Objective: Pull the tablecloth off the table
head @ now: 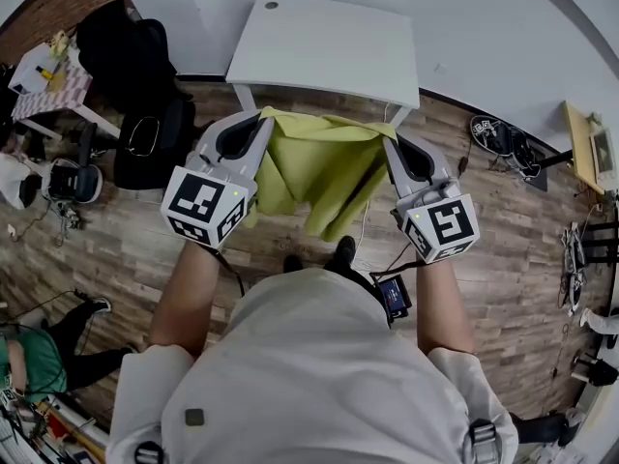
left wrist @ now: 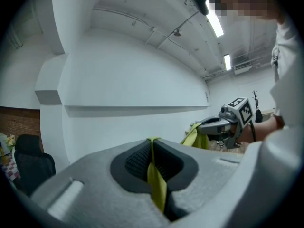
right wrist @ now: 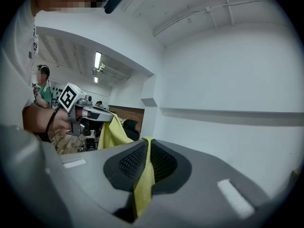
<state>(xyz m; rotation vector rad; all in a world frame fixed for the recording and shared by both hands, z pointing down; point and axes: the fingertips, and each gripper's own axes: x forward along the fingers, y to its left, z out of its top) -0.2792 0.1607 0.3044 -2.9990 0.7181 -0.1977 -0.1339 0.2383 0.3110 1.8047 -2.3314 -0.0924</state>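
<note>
Tablecloth is clamped at its upper corners by left gripper and right gripper, spanned crosswise between them, hung nearer the person than the tabletop.

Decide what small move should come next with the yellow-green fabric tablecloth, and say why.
Probably carry the yellow-green fabric tablecloth away and set it down. The left gripper and right gripper both pinch its top edge; it hangs free between them, and the white rectangular table already looks bare.
</note>
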